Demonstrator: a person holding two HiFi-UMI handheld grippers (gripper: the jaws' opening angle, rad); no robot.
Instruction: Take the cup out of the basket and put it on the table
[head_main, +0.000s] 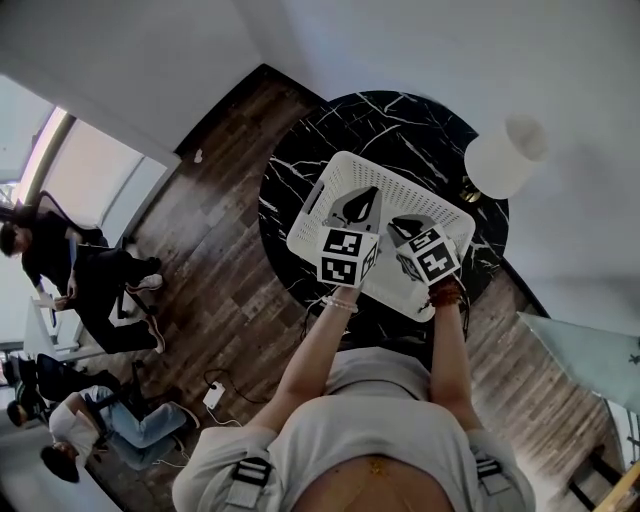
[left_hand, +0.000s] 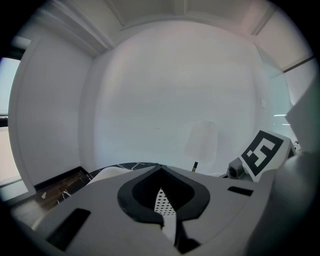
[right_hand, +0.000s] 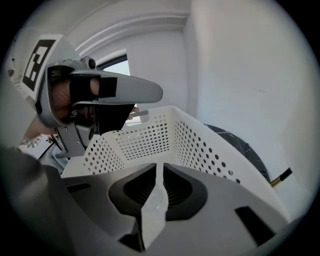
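A white perforated basket (head_main: 345, 165) stands on the round black marble table (head_main: 400, 115). Both grippers hover over its inside. My left gripper (head_main: 368, 193) is above the basket's middle with its jaws together and nothing between them. My right gripper (head_main: 395, 222) is beside it, nearer the front right corner. In the right gripper view the right gripper (right_hand: 160, 165) shows a thin slit between its pads, with only a pale surface behind and nothing pinched. The basket wall (right_hand: 200, 145) lies ahead and the left gripper (right_hand: 157, 93) hangs above it. No cup shows in any view.
A lamp with a white shade (head_main: 505, 155) stands at the table's far right edge, close to the basket. Dark wood floor (head_main: 230, 270) surrounds the table, with a cable and adapter (head_main: 215, 395) on it. People (head_main: 100, 285) sit far to the left. White walls rise behind the table.
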